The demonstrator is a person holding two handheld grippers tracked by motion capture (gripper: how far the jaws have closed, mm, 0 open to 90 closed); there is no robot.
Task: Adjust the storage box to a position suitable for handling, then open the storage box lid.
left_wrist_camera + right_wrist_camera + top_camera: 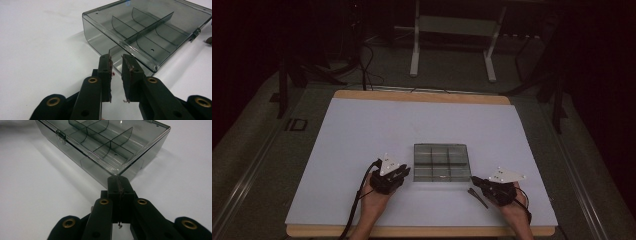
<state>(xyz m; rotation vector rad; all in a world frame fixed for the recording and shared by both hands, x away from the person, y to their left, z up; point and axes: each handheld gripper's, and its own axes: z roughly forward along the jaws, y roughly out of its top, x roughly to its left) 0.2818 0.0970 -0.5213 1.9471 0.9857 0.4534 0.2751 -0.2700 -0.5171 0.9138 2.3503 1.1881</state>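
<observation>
Flanking the clear box (442,163), left gripper (116,60) narrowly parted, right gripper (119,181) pressed shut (both empty); a corner nudge could skid it across the table (362,130).

The one bit of writing I can make out is a pair of dark characters, looking like "ID", on the grey floor mat (295,124) just off the far left corner of the bench (362,125), seen from the high view; they are dim and I cannot vouch for them. The smoky clear compartment box (150,32) carries no label, brand or number that can be read in either gripper view, only a small bluish spot at its far edge, too blurred to tell. The white bench top bears no print. The black fingers (105,72) carry no marking.
</observation>
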